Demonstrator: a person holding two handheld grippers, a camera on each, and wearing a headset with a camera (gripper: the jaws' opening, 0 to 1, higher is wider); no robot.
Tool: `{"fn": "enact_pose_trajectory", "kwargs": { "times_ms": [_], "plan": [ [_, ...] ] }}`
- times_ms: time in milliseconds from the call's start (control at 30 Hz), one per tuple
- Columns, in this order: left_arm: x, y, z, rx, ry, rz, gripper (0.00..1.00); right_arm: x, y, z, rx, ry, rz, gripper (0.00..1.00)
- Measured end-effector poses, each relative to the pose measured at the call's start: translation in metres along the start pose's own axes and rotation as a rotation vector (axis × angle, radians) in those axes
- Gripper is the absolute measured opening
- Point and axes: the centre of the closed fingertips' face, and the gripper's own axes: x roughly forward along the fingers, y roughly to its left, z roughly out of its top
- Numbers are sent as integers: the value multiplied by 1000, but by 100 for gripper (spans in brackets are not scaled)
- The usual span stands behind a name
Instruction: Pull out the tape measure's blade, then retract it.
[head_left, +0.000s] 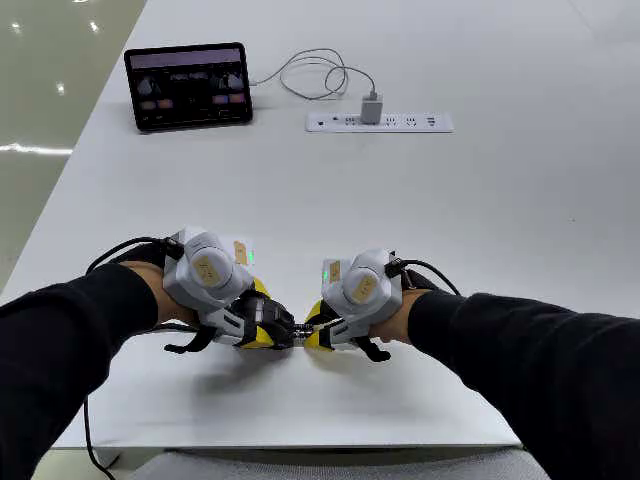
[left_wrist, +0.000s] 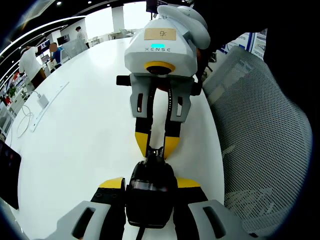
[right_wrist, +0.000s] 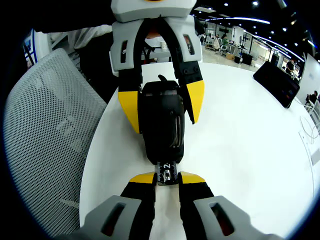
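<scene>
- My right gripper (right_wrist: 167, 180) rises from the bottom, its yellow tips pinched on the end of the blade (right_wrist: 166, 171), where I can read a "2".
- A short bit of blade shows between my tips and the black tape measure (right_wrist: 161, 125).
- My left gripper (right_wrist: 161, 107) reaches in from the top, its yellow tips clamped on either side of the case.
- Under it all is the white surface (right_wrist: 240, 165), close to its edge.
- A mesh chair (right_wrist: 45, 145) sits off to the left.
- A dark tablet (right_wrist: 276, 80) stands at upper right.
</scene>
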Motion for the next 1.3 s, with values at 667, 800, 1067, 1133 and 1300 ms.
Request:
{"fn": "enact_pose_trajectory", "kwargs": {
  "times_ms": [667,800,1067,1133,1300],
  "plan": [
    [-3,2,-3,-20,-22,6,33,-4,-1,-4,5,-27,2,11],
    [-3,1,-5,-23,-17,6,33,-7,-1,-7,2,-16,-8,11],
    [-4,0,-5,28,-14,16,32,-11,-2,-10,11,-15,-11,11],
    [-4,0,-4,22,-23,18,32,-13,-2,-12,15,-14,-12,11],
    [-4,1,-5,14,-16,9,32,-15,-3,-15,15,-9,-16,11]
  ]
}}
